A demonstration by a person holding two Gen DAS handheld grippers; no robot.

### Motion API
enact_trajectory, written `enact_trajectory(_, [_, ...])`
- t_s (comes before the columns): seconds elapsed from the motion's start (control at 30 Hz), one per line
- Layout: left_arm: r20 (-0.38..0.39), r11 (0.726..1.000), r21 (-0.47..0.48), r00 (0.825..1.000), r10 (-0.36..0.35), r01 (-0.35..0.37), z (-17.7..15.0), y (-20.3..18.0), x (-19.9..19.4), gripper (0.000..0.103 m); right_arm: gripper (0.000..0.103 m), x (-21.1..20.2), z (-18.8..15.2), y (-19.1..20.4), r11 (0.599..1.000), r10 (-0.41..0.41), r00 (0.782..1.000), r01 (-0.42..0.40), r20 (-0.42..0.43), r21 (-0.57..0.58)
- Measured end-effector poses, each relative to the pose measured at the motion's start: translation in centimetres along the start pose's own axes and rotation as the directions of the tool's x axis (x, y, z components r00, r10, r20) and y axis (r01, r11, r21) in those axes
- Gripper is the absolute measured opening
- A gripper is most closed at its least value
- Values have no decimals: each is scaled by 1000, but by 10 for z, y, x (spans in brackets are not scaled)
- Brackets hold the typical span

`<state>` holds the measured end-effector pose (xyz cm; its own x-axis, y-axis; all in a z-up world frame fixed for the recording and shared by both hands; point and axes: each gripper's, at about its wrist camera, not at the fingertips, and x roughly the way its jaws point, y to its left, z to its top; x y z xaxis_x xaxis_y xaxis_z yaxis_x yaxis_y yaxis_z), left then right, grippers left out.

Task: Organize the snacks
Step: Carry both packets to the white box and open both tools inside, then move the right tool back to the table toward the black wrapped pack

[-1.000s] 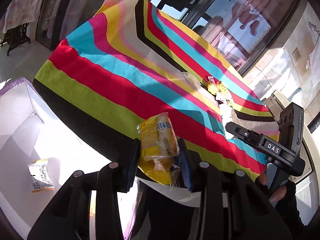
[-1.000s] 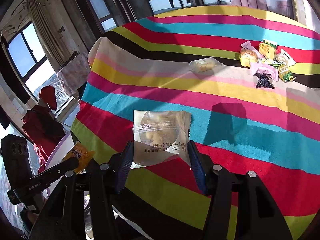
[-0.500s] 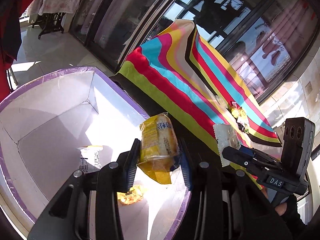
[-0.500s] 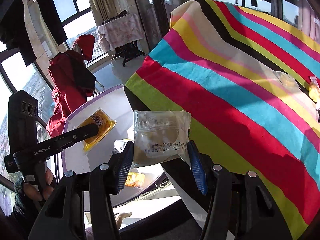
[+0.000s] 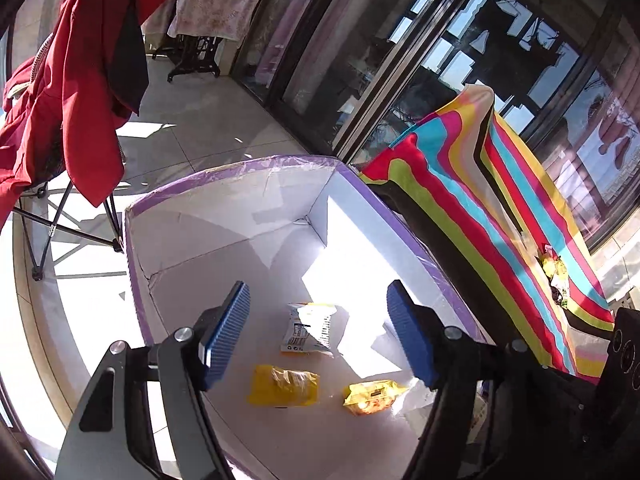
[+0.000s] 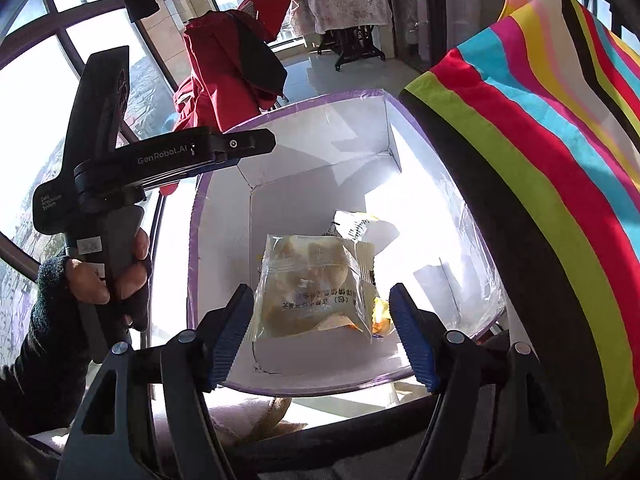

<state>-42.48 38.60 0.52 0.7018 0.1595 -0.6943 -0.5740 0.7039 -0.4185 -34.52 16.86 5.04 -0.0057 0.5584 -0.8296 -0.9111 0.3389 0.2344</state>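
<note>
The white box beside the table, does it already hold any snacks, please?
Yes: the white box holds snack packets on its floor.

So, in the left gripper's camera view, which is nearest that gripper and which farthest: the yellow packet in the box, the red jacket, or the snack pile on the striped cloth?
1. Yellow packet, in the box below the opening jaws.
2. Red jacket, on the chair, upper left.
3. Snack pile, far right on the striped cloth; the order of 2 and 3 is less sure.

Home sunroom: sewing table (image 5: 208, 20), draped chair (image 5: 68, 92).

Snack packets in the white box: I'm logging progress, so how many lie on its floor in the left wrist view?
3: a white printed packet mid-floor, a yellow packet nearer the camera, an orange-yellow packet to its right. The gripper's fingers may hide others.
</note>
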Motion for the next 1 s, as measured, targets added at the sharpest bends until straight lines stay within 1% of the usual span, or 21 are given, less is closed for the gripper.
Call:
enact_trajectory(0.07, [19,1000,-28,1000,16,-15,3,4,-5,87,78,-6,0,1,1000,-7,1000,7,21,-3])
enact_trajectory(0.1, [19,999,-36,1000,20,-19,3,5,-5,91,78,-9,0,-2,1000,-13,999,12,30,11])
enact_trajectory(0.17, [26,999,-36,999,40,-39,4,0,-6,95,78,-16,-3,-14,998,-19,999,17,49,60])
enact_trajectory(0.2, [30,998,-23,998,53,-52,4,-5,-5,96,78,-19,-5,-22,996,-28,998,23,55,90])
enact_trajectory(0.3, [29,993,58,994,103,-105,1,-28,0,100,78,-31,-11,-48,983,-75,994,61,74,174])
enact_trajectory(0.37, [36,982,135,991,131,-135,-3,-49,5,101,78,-45,-16,-69,968,-105,989,78,106,239])
enact_trajectory(0.43, [31,964,221,989,142,-145,-8,-72,12,101,79,-61,-24,-92,946,-140,980,90,142,311])
enact_trajectory(0.53, [10,928,346,989,146,-140,-18,-108,24,101,82,-87,-41,-130,892,-242,953,144,185,429])
enact_trajectory(0.6, [-16,910,403,993,118,-102,-24,-132,30,101,82,-104,-57,-156,843,-298,934,160,199,513])
enact_trajectory(0.67, [-63,889,458,996,64,-28,-30,-159,38,101,82,-123,-77,-181,790,-342,916,158,212,592])
enact_trajectory(0.7, [-82,873,488,995,49,-3,-34,-175,41,101,82,-131,-86,-193,765,-364,908,162,210,623])
enact_trajectory(0.8, [-145,807,585,989,8,79,-48,-227,56,101,82,-153,-115,-221,691,-434,882,193,186,697])
enact_trajectory(0.87, [-214,763,625,976,-37,166,-61,-265,69,101,82,-162,-131,-237,650,-466,869,207,168,731])
enact_trajectory(0.93, [-275,729,641,959,-73,240,-74,-302,85,101,82,-167,-145,-248,622,-492,858,229,147,748])
enact_trajectory(0.97, [-302,720,639,949,-90,271,-79,-319,94,101,82,-170,-151,-252,612,-507,852,245,135,752])
enact_trajectory(1.0, [-326,717,631,940,-101,296,-82,-334,104,101,82,-171,-156,-256,606,-517,847,259,125,752])
